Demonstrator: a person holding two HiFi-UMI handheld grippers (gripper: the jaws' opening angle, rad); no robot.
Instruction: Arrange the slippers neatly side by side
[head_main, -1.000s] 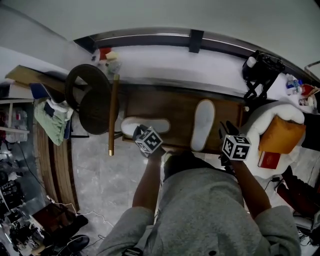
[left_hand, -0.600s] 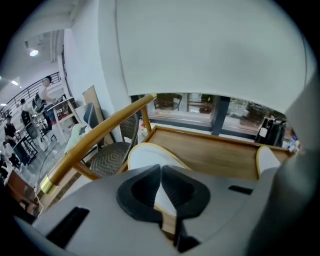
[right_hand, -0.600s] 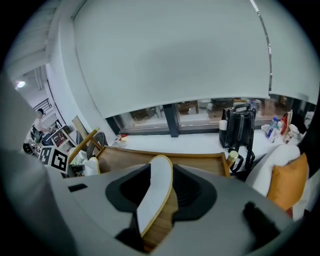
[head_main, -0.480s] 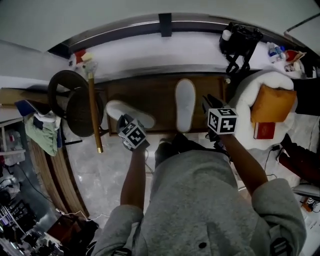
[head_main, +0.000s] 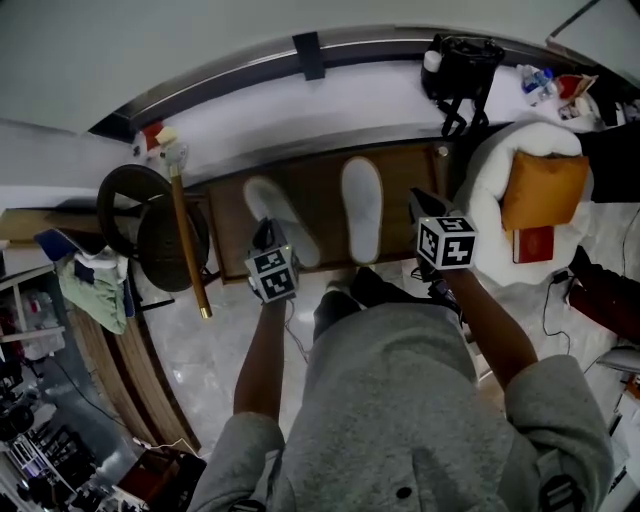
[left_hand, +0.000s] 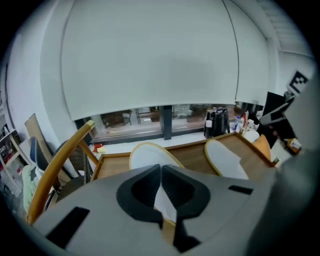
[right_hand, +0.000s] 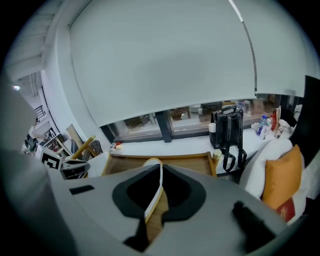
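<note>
Two white slippers with tan rims lie on a brown wooden tray. The left slipper points away at a slight slant. My left gripper is shut on its heel end. White fabric is pinched between the jaws in the left gripper view, with the toe beyond. The right slipper lies straight beside it. My right gripper has just been closing. In the right gripper view, its jaws are shut on a thin white, tan-edged strip of that slipper.
A dark round chair and a wooden pole stand left of the tray. A black backpack sits on the white ledge behind. A white seat with an orange cushion is at the right. The person's feet are at the tray's near edge.
The left slipper has swung with my left gripper from lying crosswise to pointing away, close beside the right slipper. The right gripper has hardly moved. The head view has shifted.
</note>
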